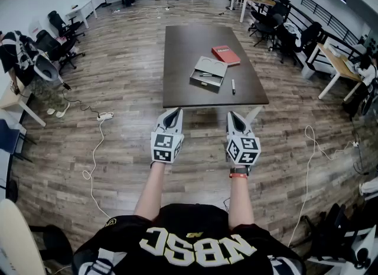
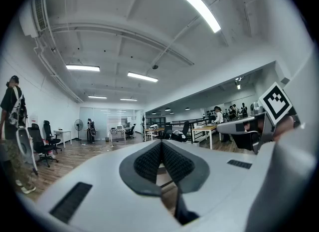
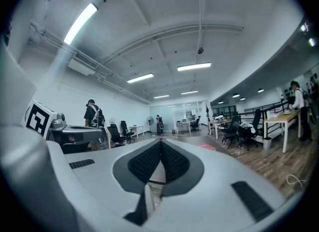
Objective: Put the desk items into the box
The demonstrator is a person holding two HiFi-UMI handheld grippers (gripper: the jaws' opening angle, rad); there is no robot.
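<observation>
A dark brown table (image 1: 183,49) stands ahead of me. On it lie an open grey box (image 1: 208,72) with a pen inside, a red book (image 1: 225,54) behind it, and a black marker (image 1: 233,86) to the box's right. My left gripper (image 1: 173,114) and right gripper (image 1: 234,117) hover side by side over the floor, short of the table's near edge. Both are shut with nothing between the jaws. In the left gripper view (image 2: 161,146) and the right gripper view (image 3: 160,145) the pads meet at the tips, pointing level across the room.
Wooden floor surrounds the table. A white power strip and cable (image 1: 104,116) lie on the floor at the left, another cable (image 1: 311,144) at the right. Office chairs (image 1: 62,31) and desks (image 1: 336,61) line both sides. A person (image 3: 92,114) stands far off.
</observation>
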